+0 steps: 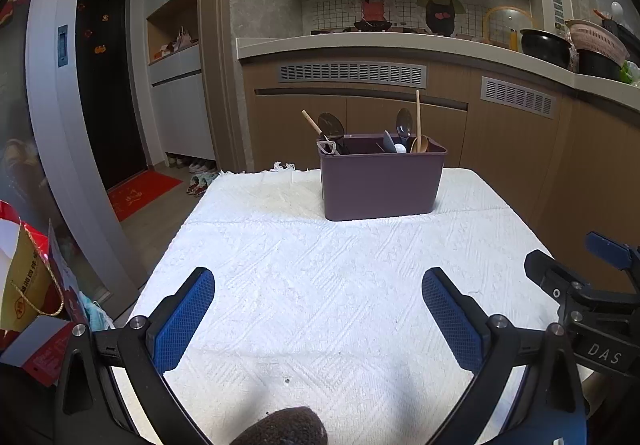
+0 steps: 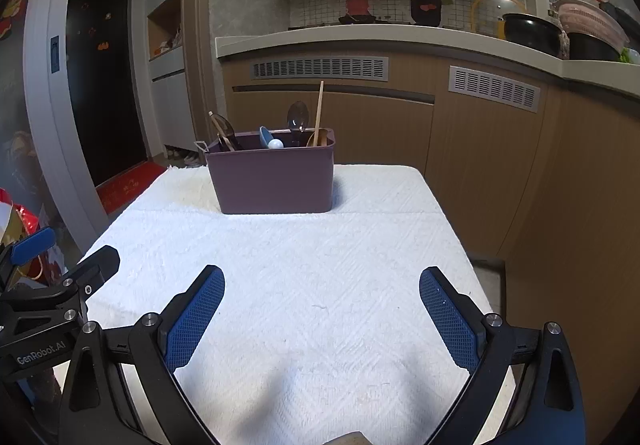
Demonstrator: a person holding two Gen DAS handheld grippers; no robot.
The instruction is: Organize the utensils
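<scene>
A purple utensil bin (image 1: pixel 380 181) (image 2: pixel 274 179) stands at the far end of the white-clothed table (image 1: pixel 320 285) (image 2: pixel 300 277). Several utensils stick up out of it: dark spoons (image 1: pixel 331 127) (image 2: pixel 298 117), a wooden stick (image 1: pixel 418 113) (image 2: pixel 319 107), a wooden spoon bowl (image 1: pixel 420 144) and a white ball-shaped piece (image 1: pixel 400 148) (image 2: pixel 275 143). My left gripper (image 1: pixel 318 317) hangs open over the near part of the cloth, holding nothing. My right gripper (image 2: pixel 322 315) is open too, well short of the bin, with nothing between its blue pads (image 2: pixel 196 319). Each gripper's body shows at the other view's edge.
Behind the table runs a kitchen counter (image 1: pixel 400 43) with black pots (image 1: pixel 546 45) and a pink basket (image 1: pixel 598 39) at the right. A dark door, red mat (image 1: pixel 140 193) and shoes lie at the left. Red and gold gift bags (image 1: pixel 28 285) stand beside the table's left edge.
</scene>
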